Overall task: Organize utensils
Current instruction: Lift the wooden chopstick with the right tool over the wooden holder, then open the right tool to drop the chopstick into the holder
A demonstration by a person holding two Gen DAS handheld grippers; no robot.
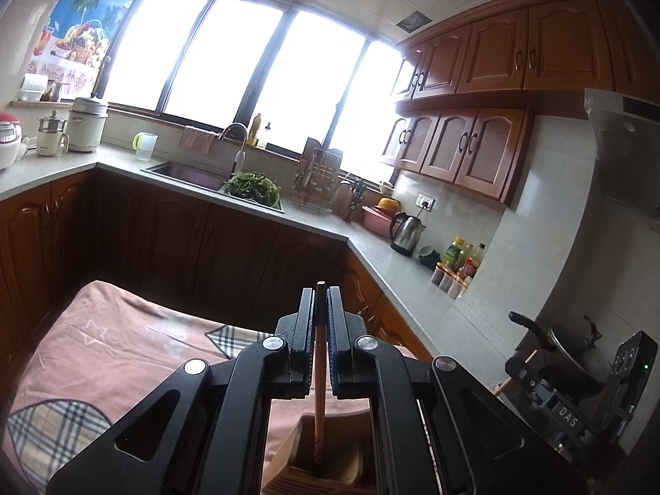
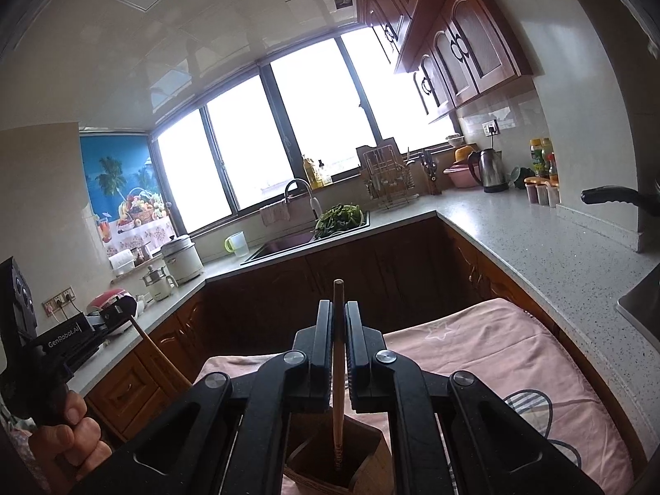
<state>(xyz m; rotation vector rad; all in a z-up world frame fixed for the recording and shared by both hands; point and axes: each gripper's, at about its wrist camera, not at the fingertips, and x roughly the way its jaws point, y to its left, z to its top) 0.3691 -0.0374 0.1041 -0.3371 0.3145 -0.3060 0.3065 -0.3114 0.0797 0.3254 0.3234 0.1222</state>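
In the left wrist view the left tool clamps one chopstick upright, its lower end inside the wooden holder on the pink-clothed table – open room ahead – while the right wrist view shows the right tool gripping one chopstick standing in the same holder, near the table's edge.

This is looking like a home kitchen. A grey countertop is running in a U under wide windows, with brown wooden cabinets hanging above and below. A sink with a curved faucet is holding green vegetables. A dish rack, a steel kettle, sauce bottles and a rice cooker are sitting along the counter.
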